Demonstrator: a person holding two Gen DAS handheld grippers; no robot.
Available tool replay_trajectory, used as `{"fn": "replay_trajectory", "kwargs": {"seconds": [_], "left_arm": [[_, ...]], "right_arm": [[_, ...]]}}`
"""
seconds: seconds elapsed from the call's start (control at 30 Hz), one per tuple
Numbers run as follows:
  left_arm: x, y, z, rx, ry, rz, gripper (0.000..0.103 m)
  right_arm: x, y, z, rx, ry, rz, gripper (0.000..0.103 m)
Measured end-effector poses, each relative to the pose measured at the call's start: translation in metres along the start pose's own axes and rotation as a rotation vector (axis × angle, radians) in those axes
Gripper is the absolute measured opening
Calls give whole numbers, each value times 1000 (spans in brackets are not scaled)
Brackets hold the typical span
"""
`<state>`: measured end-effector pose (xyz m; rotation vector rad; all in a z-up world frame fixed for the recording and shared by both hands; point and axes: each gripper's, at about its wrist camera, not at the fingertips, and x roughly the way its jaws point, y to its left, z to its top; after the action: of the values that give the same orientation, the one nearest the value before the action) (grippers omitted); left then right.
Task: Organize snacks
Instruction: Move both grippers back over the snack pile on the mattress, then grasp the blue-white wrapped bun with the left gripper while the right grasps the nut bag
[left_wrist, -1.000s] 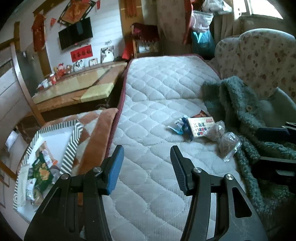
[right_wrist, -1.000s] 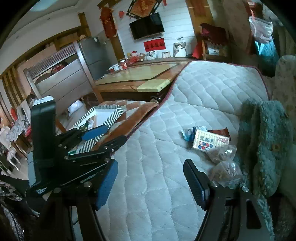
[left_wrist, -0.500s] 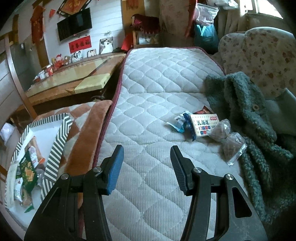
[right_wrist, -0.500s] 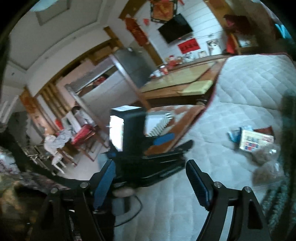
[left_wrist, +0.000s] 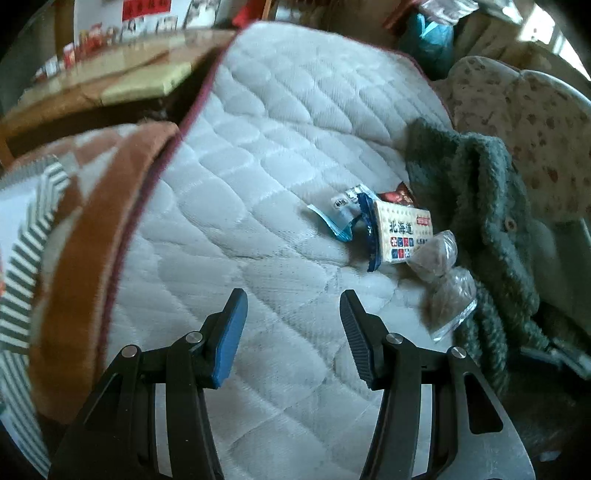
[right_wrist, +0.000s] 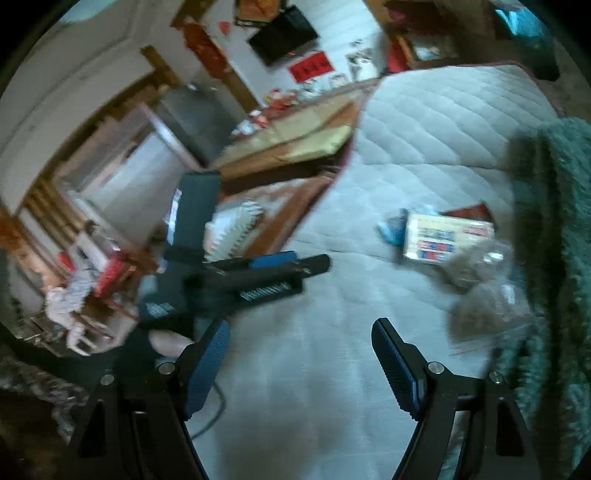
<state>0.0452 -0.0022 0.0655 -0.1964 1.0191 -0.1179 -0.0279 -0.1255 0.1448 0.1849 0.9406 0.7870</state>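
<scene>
A small heap of snacks lies on the quilted mattress (left_wrist: 258, 147): a white box pack with blue and red print (left_wrist: 404, 234), a blue-and-white wrapper (left_wrist: 341, 214), a red packet (left_wrist: 399, 195) and two clear bags of brown pieces (left_wrist: 434, 254) (left_wrist: 448, 295). My left gripper (left_wrist: 291, 299) hovers open over bare quilt, short of and left of the heap. In the blurred right wrist view, the box pack (right_wrist: 447, 238) and the clear bags (right_wrist: 491, 310) sit up and to the right of my right gripper (right_wrist: 301, 325). It stands open and holds nothing.
A striped box (left_wrist: 22, 236) rests on a brown blanket (left_wrist: 92, 240) at the far left. A green fleece coat (left_wrist: 491, 229) lies against the snacks on the right, with a floral armchair (left_wrist: 535, 122) behind. A hand (right_wrist: 166, 341) holds the left tool.
The left gripper has tipped downward and come closer to the snack heap; the striped box slid to the picture's edge. The right gripper's jaws stand wider, and its view swung left, then down.
</scene>
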Motion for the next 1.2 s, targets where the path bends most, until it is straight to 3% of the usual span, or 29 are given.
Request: {"fn": "replay_trajectory", "kwargs": {"seconds": [0.2, 0.27, 0.47, 0.6, 0.7, 0.77, 0.9, 1.1, 1.2], "left_arm": [[29, -11, 26, 64, 58, -16, 52], [38, -9, 36, 54, 77, 3, 52], [59, -16, 78, 103, 0, 104, 52], [87, -24, 98, 130, 29, 160, 52], [93, -39, 92, 179, 37, 131, 52], [88, -57, 74, 262, 3, 117, 52], [86, -80, 45, 382, 20, 51, 52], [93, -65, 68, 283, 72, -7, 52], [101, -70, 72, 288, 97, -15, 52]], "right_arm": [[4, -31, -2, 79, 17, -57, 77], [3, -38, -4, 101, 20, -73, 77], [2, -46, -6, 131, 23, -85, 77], [2, -46, -6, 140, 18, -70, 77], [3, -44, -6, 140, 23, -65, 77], [4, -45, -7, 143, 31, -67, 77], [8, -48, -8, 160, 40, -67, 77], [9, -51, -8, 168, 48, -79, 77], [12, -52, -10, 164, 59, -82, 78]]}}
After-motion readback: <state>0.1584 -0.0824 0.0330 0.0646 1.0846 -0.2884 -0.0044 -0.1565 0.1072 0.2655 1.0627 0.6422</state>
